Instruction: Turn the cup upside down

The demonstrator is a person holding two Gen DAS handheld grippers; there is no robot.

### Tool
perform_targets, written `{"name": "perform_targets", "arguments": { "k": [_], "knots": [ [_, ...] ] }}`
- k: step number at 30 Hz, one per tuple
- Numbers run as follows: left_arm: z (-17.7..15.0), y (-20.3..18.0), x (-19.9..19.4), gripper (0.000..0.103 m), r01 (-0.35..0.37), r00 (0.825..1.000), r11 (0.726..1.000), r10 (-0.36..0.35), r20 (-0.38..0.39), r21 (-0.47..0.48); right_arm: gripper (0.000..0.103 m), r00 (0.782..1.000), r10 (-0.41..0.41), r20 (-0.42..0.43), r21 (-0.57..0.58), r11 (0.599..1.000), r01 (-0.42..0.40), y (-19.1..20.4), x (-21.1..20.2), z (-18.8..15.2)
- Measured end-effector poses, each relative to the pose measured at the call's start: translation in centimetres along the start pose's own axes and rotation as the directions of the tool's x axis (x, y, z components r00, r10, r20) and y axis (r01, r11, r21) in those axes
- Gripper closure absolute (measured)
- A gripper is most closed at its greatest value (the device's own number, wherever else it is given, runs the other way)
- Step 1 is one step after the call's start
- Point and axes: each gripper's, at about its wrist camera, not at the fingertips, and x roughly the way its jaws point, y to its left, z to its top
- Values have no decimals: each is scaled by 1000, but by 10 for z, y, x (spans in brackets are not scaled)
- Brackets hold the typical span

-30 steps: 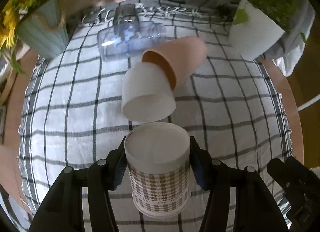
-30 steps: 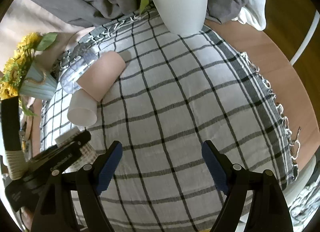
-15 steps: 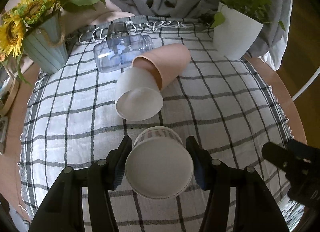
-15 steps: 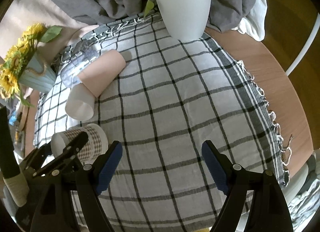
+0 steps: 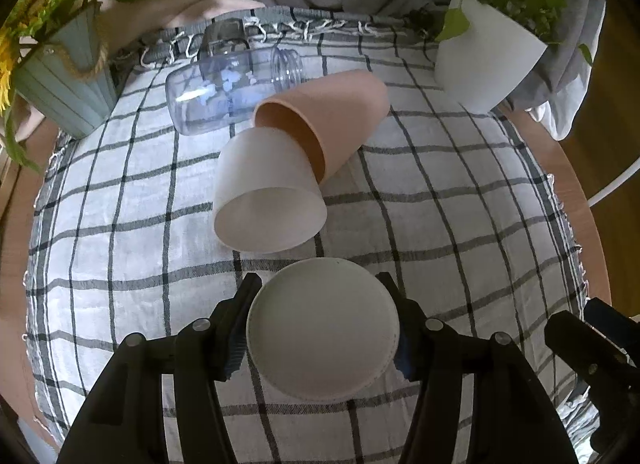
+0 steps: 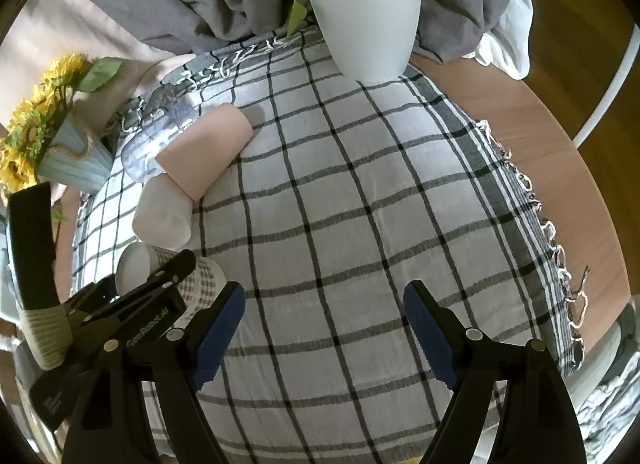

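Rotated further since the earlier frame, checked cup point(image 5: 322, 330) shows only its white base, clamped in left gripper point(image 5: 323, 326); right gripper point(image 6: 324, 328) gapes wide, holding nothing, over the checked cloth point(image 6: 360, 223).

on my checked cloth point(image 6: 360, 223): three cups — one houndstooth paper cup point(image 5: 322, 330), one white cup point(image 5: 268, 199), one peach cup point(image 5: 324, 119); one clear plastic bottle point(image 5: 224, 93); one white planter point(image 6: 366, 23); one sunflower vase point(image 5: 64, 83).
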Motion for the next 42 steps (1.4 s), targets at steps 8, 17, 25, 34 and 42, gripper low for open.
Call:
{"name": "perform_targets", "arguments": {
  "k": [8, 17, 25, 34, 42],
  "knots": [
    [-2, -3, -20, 14, -2, 999, 1000, 2, 37, 5, 22, 999, -34, 14, 8, 999, 34, 0, -7, 0],
    [-12, 14, -94, 0, -61, 979, 997, 68, 192, -44, 16, 981, -46, 190, 4, 999, 46, 7, -67, 5],
    [-27, 54, -142, 0, -119, 955, 981, 155, 254, -153, 15, 962, 34, 270, -40, 999, -24, 31, -105, 0],
    [-47, 66, -191, 0, -164, 906, 971, 218, 364, -174, 15, 951, 95, 294, -119, 991, -62, 60, -125, -18],
    [-55, 68, -209, 0, -186, 881, 971, 234, 412, -152, 15, 943, 102, 316, -146, 988, -58, 73, -132, -29]
  ]
}}
